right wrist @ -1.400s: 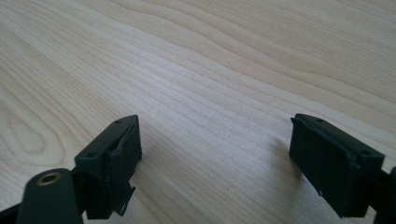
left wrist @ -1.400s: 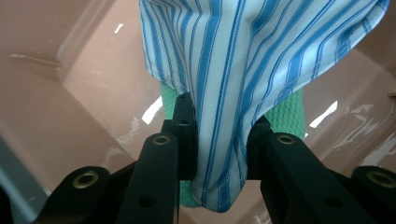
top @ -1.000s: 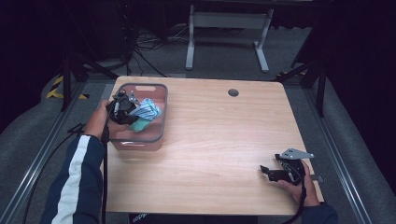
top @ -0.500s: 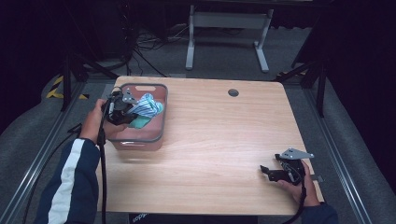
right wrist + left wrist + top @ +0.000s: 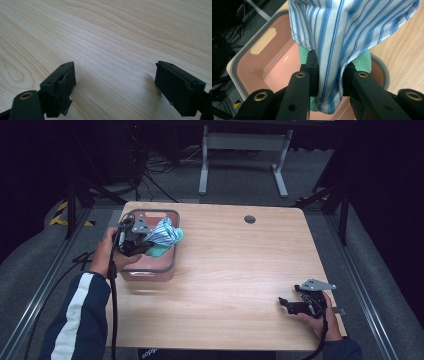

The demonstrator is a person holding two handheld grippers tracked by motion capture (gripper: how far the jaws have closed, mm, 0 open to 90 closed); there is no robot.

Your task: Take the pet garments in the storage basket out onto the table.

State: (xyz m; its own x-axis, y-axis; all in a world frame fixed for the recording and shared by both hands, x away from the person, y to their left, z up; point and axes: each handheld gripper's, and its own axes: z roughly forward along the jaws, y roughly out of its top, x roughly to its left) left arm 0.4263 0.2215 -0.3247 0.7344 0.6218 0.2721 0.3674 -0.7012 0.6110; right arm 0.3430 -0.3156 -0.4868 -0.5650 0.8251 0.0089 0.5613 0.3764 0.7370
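Observation:
A pink bin (image 5: 150, 270) with a grey rim stands at the table's left. Above it my left gripper (image 5: 145, 242) is shut on a blue-and-white striped cloth (image 5: 162, 232), lifted over the bin. In the left gripper view the striped cloth (image 5: 342, 32) is pinched between the two black jaws of that gripper (image 5: 329, 80), with a green textured cloth (image 5: 362, 63) bunched behind it over the pink bin (image 5: 262, 67). My right gripper (image 5: 286, 304) rests low at the table's near right, open; in its own view the right gripper (image 5: 115, 80) has bare wood between its fingertips.
The wooden table (image 5: 240, 265) has a round cable hole (image 5: 249, 219) at its far middle. A grey metal stand (image 5: 240, 150) and cables lie on the dark floor behind. Rails run along both sides of the table.
My left gripper has risen out of the bin and shifted right, drawing the striped cloth up with it. The right gripper has stayed where it was.

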